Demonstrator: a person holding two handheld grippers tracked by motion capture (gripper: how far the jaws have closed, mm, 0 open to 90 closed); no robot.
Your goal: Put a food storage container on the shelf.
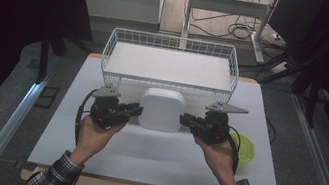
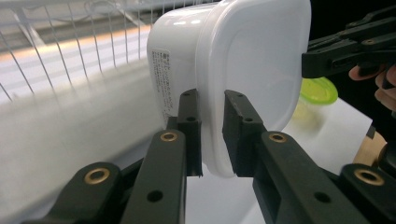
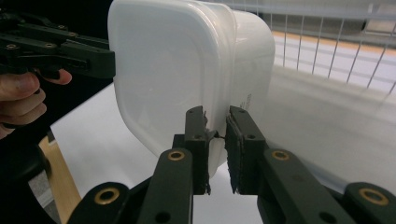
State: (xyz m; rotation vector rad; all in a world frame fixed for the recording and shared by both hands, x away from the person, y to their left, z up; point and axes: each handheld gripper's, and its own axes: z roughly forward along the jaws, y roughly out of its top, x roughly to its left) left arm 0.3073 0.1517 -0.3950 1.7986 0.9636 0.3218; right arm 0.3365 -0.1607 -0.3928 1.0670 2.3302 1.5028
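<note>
Both grippers, left (image 1: 135,110) and right (image 1: 184,119), clamp the rim of the white lidded container (image 1: 161,109); grasp done, placing it into the wire basket (image 1: 173,43) likely remains

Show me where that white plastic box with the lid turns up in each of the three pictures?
High view: the white box sits mid-picture, between the left tongs and the right tongs, just in front of the wire basket.
Left gripper view: upper middle, its lid rim pinched in the tongs.
Right gripper view: upper middle, its rim likewise pinched.
Shared landmark: the wire basket behind the box.
</note>
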